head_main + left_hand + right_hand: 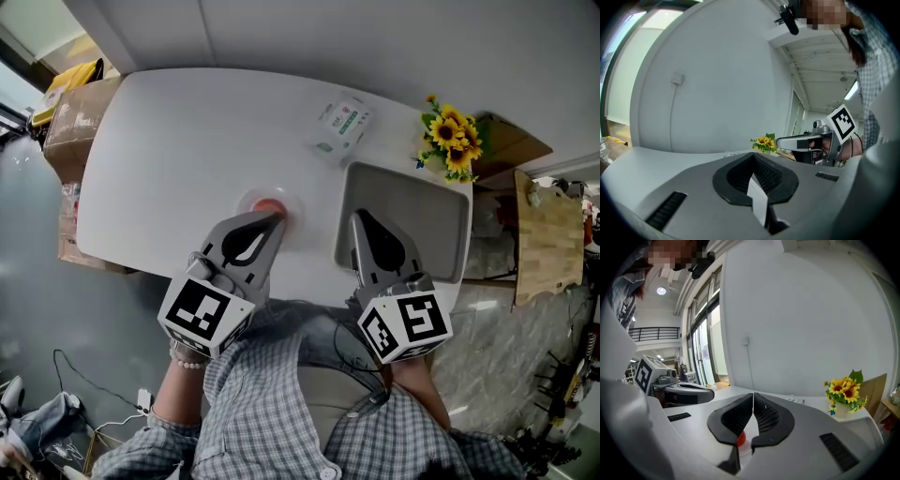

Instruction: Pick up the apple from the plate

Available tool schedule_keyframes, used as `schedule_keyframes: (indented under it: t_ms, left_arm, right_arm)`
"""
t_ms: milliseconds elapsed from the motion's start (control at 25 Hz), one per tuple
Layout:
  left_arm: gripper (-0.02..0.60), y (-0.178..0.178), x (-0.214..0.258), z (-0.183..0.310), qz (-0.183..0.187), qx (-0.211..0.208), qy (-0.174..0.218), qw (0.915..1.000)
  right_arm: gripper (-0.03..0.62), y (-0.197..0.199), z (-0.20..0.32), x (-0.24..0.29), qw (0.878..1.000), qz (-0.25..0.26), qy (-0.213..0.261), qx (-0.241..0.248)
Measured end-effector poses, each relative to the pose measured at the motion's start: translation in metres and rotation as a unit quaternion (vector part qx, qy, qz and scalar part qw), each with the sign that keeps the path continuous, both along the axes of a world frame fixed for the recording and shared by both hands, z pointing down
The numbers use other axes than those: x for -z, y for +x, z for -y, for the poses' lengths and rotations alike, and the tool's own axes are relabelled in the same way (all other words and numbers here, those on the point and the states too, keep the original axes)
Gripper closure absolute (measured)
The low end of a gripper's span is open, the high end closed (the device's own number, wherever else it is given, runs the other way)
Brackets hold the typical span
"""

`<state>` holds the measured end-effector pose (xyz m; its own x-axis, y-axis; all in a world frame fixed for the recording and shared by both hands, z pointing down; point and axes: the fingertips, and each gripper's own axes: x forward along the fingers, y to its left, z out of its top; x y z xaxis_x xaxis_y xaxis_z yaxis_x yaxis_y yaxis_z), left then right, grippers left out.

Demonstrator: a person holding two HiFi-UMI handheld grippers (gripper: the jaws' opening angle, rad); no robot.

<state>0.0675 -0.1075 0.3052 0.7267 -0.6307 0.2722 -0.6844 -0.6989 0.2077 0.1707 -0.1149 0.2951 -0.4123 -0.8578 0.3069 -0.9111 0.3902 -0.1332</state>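
A small red apple (269, 206) lies on a pale round plate (249, 201) near the front edge of the white table (187, 150). My left gripper (277, 218) hovers just over the plate's near side and hides part of the apple; its jaws are shut with nothing between them. My right gripper (358, 217) is shut and empty, held to the right of the plate at the grey tray's near left corner. In the right gripper view the apple (741, 438) and plate (747, 446) show through the gap below the closed jaws (753, 394).
A grey rectangular tray (441, 225) sits at the table's right. Behind it stands a pot of sunflowers (453, 141), and a green-and-white packet (344, 122) lies at the back. Cardboard boxes (75, 117) stand left of the table, a wooden board (547, 234) to the right.
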Motion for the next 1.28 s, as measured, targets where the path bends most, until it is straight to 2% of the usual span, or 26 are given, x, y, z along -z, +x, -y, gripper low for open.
schedule_keyframes:
  t_ms: [600, 1280]
  left_arm:
    - [0.572, 0.008, 0.004, -0.004, 0.006, -0.004, 0.008, 0.9999]
    - [0.572, -0.026, -0.003, 0.001, 0.005, 0.036, -0.009, 0.9993]
  right_arm:
    - [0.571, -0.006, -0.004, 0.001, 1.000, 0.005, 0.000, 0.018]
    - [0.571, -0.020, -0.009, -0.005, 0.999, 0.005, -0.012, 0.040]
